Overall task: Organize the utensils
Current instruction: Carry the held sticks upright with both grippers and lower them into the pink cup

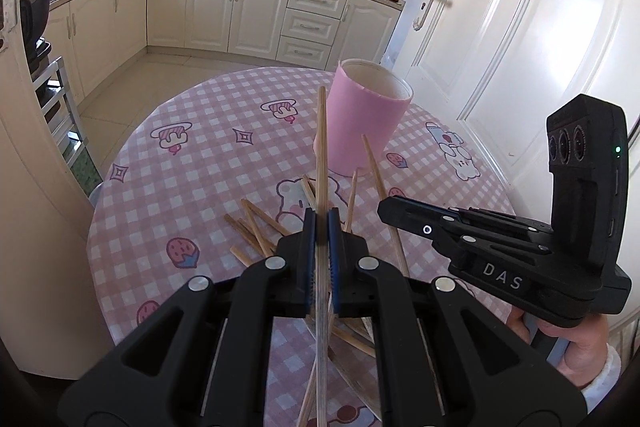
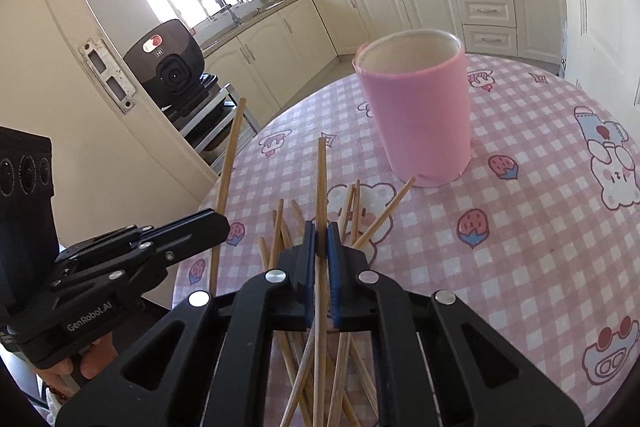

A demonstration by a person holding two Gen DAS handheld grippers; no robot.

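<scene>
Chopsticks (image 2: pixel 304 347) lie piled on the bench (image 2: pixel 520 227); my left fingers (image 1: pixel 321 223) and right fingers (image 2: pixel 320 235) each pinch one stick, tips aimed at the pink cup (image 2: pixel 416 115) for dropping in.

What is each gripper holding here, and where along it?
Each holds one wooden chopstick, clamped partway along its length: the left gripper holds one chopstick, the right gripper another chopstick; both ends stick out.
</scene>
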